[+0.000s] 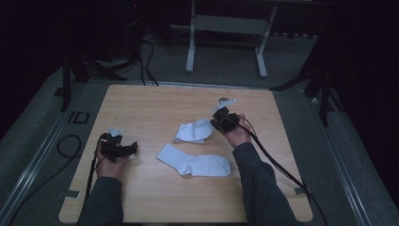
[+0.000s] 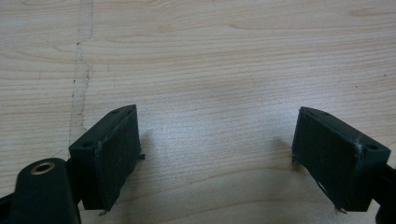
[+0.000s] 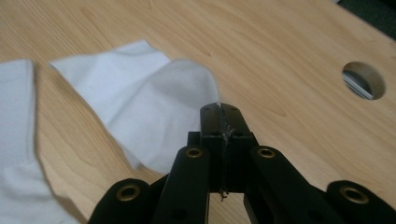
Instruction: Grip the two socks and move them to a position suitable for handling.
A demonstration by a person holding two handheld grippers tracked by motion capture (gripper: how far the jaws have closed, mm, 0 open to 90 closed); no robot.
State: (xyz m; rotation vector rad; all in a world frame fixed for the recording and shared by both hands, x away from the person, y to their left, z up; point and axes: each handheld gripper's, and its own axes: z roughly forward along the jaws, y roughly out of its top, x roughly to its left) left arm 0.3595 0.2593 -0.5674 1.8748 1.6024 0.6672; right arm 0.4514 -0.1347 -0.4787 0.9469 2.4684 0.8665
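Right tool (image 3: 219, 109) clamped on the folded white cotton sock (image 1: 194, 130), just beyond the flat white sock (image 1: 194, 165) on the wooden counter (image 1: 141, 103); left tool (image 2: 215, 149) wide, empty, left of the flat sock

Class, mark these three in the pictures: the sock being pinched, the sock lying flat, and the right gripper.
pinched sock (image 1: 194, 130), high view, middle of its cloth
flat sock (image 1: 195, 163), high view, middle of its foot
right gripper (image 3: 220, 109), right gripper view, closed jaw tips

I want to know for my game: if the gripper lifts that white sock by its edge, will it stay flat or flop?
Probably flop: the sock pinched by the right gripper already drapes in soft folds. It looks thin and light, and it likely won't slip out of the shut jaws.
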